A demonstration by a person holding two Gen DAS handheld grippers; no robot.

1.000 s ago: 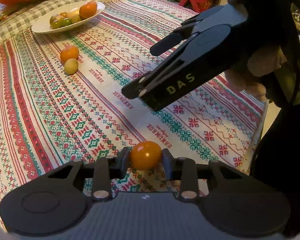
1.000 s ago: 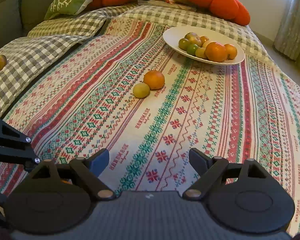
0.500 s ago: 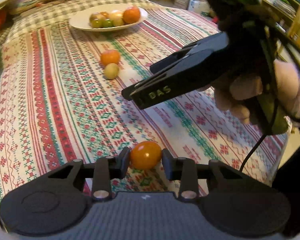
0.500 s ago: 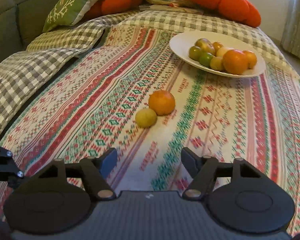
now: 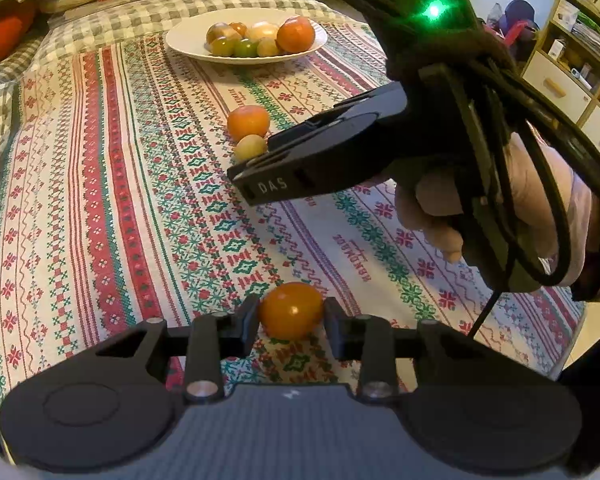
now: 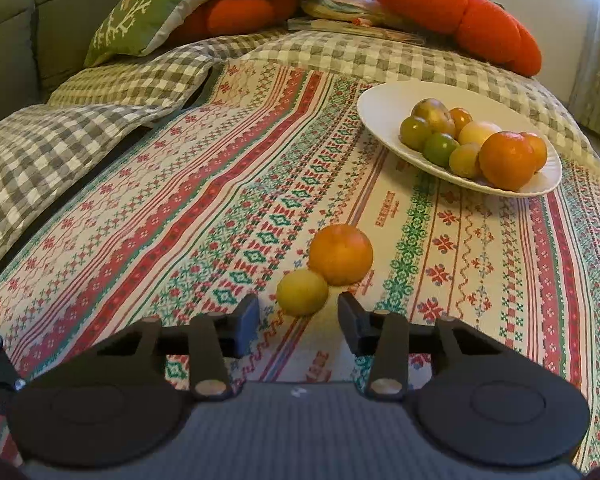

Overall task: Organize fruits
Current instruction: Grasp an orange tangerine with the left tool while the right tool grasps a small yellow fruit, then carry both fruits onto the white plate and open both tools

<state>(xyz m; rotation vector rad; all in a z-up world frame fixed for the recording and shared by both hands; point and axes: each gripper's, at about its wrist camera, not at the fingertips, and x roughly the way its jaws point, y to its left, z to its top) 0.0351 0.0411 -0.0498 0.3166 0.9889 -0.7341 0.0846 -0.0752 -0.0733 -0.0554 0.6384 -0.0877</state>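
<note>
Fruits lying in three places on the patterned tablecloth (image 6: 204, 216). Small orange tomato (image 5: 291, 310) sitting pinched between the two fingertips of the left gripper (image 5: 291, 322), both pads pressing against its sides, near the close edge of the cloth. Mandarin (image 6: 341, 254) and small yellow-green fruit (image 6: 302, 292) lying touching each other mid-cloth, the yellow-green one nearer and slightly left. Small yellow-green fruit sitting just beyond the gap of the right gripper (image 6: 299, 322), in line with it, not yet between the fingertips (image 6: 246, 318). Right gripper standing spread apart, holding nothing, touching neither fruit. Seen from the left wrist camera, right gripper (image 5: 256, 178) reaching in from the right, its tip hovering just beside that same pair of loose fruits.

White plate (image 6: 384, 120) resting on the far right of the cloth, well apart from both grippers, carrying a heap of fruit: a large orange (image 6: 507, 160) at the near right, green tomatoes (image 6: 440, 148), a pale yellow fruit (image 6: 478, 132) and a brownish one (image 6: 432, 114) behind.

Checked blanket (image 6: 100, 120) lying beyond and left of the cloth, green pillow (image 6: 148, 8) and orange pumpkin cushion (image 6: 460, 12) at the far end.
</note>
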